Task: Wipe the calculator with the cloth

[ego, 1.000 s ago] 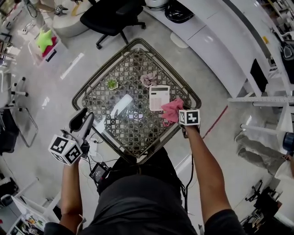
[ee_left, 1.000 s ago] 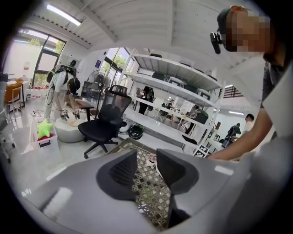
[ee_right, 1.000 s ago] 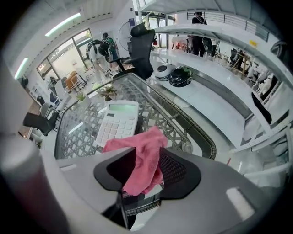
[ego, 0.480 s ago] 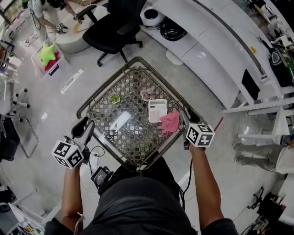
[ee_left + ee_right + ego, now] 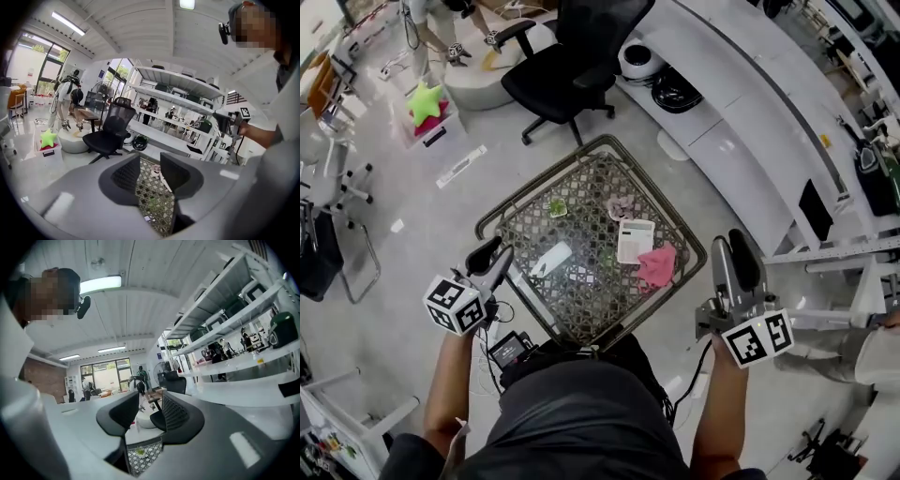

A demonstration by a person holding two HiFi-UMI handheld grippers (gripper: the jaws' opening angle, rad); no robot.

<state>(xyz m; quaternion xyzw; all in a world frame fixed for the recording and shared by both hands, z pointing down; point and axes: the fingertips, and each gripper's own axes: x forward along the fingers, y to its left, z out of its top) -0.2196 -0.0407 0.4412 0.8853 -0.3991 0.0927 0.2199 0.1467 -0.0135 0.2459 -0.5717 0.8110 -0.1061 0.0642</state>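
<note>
Lattice table (image 5: 581,314) holds calculator (image 5: 635,240) far right, with pink cloth (image 5: 657,266) touching its near corner. Left gripper (image 5: 494,260) and right gripper (image 5: 733,258) hang off the near edges, jaws part-open, empty. To wipe well, pinch the cloth's bunched middle and sweep flat across the keys.

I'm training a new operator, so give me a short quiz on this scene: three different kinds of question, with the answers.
1. True or false: the right gripper holds the pink cloth.
2. The calculator lies on: A the mesh table, B the black chair, C the white counter.
3. Fill in: the left gripper has its jaws ____, with nothing between them.
Key: 1 false, the pink cloth lies on the mesh table; 2 A; 3 apart.
</note>
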